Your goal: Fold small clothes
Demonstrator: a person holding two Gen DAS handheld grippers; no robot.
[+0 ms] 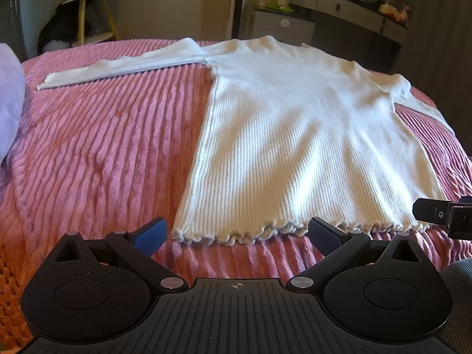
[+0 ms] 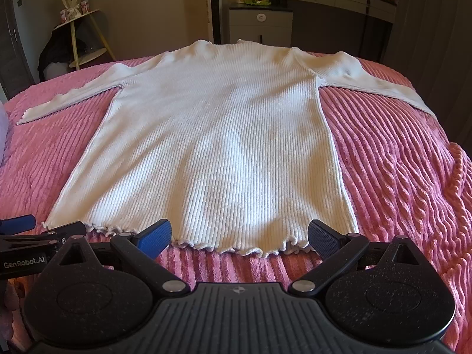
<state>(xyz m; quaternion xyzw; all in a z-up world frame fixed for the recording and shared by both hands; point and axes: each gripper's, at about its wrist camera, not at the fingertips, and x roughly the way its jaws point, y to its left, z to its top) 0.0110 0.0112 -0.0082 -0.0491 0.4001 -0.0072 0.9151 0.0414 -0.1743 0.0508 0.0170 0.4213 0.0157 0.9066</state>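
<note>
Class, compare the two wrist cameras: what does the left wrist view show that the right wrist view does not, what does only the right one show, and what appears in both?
Only the left wrist view shows the left gripper head-on, open at the hem's left corner.

Only the right wrist view shows the right gripper head-on, open at the hem, and the jumper's right sleeve nearly to its cuff.

Both show the white ribbed jumper flat on the pink bedspread, the left sleeve stretched out, and the dressing table behind.

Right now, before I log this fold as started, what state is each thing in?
White ribbed top: spread flat, unfolded, both sleeves stretched out sideways.
Ruffled hem: lying on the blanket, nearest the tongs, not gripped.
Pink blanket: spread under the top.
Left tongs: open, empty, at the hem's left part.
Right tongs: open, empty, at the hem's right part.
</note>
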